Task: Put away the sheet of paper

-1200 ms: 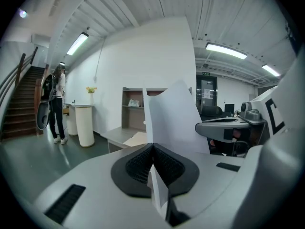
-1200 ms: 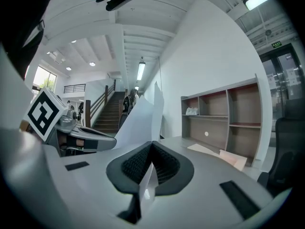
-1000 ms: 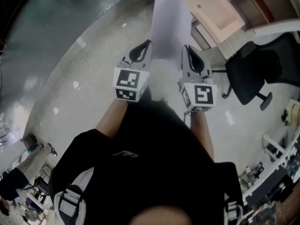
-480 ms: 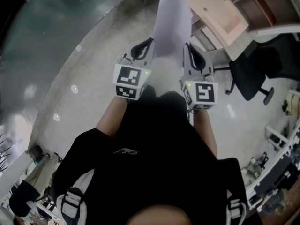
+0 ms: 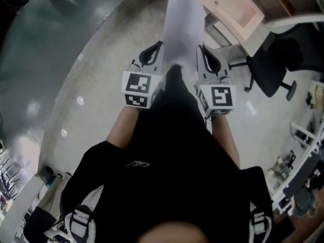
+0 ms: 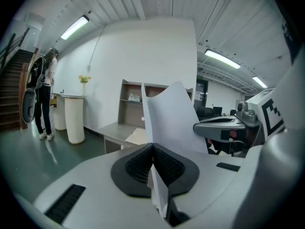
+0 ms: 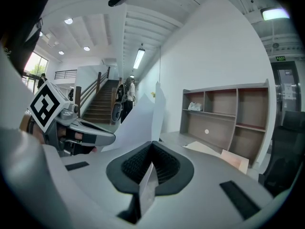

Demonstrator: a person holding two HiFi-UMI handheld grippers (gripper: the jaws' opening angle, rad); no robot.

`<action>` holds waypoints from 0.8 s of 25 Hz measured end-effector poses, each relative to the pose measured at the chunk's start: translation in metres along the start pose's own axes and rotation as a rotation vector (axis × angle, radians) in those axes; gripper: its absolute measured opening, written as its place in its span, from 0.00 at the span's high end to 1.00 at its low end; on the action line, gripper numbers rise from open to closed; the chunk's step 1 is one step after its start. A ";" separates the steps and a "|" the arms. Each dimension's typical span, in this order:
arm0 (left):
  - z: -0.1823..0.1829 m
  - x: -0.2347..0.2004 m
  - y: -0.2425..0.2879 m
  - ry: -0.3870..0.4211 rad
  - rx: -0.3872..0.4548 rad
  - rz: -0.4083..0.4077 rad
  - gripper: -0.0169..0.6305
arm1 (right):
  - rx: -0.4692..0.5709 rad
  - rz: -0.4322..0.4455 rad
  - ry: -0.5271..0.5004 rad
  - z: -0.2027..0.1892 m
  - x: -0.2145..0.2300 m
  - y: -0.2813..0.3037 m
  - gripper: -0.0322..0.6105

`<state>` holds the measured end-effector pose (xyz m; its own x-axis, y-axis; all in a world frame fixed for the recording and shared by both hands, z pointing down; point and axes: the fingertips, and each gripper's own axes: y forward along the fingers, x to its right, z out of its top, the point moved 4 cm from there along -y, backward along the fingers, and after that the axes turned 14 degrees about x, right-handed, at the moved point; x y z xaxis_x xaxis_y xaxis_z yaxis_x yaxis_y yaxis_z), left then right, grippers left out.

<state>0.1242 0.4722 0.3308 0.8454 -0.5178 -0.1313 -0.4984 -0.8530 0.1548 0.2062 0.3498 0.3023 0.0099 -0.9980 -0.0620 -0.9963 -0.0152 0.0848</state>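
Wooden desk [image 5: 235, 14]: ahead at the upper right, judged the likely put-away place.
White sheet of paper [image 5: 183, 24]: carried in the air, off any surface, and spanned between both grippers; best kept taut and level.
Left gripper [image 5: 158, 52]: clenched on the sheet's left edge.
Right gripper [image 5: 201, 54]: clenched on the sheet's right edge; matched height is advised.

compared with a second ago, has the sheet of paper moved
Yes. The sheet of paper has swung right, toward the black office chair, which now lies closer beside it.
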 end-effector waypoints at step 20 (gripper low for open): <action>0.005 -0.008 0.070 0.041 -0.024 -0.072 0.90 | 0.036 -0.082 0.031 -0.011 0.051 0.044 0.92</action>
<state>0.0815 0.4165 0.3377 0.8861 -0.4519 -0.1026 -0.4320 -0.8857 0.1702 0.1637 0.2977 0.3135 0.0936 -0.9949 -0.0368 -0.9945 -0.0952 0.0445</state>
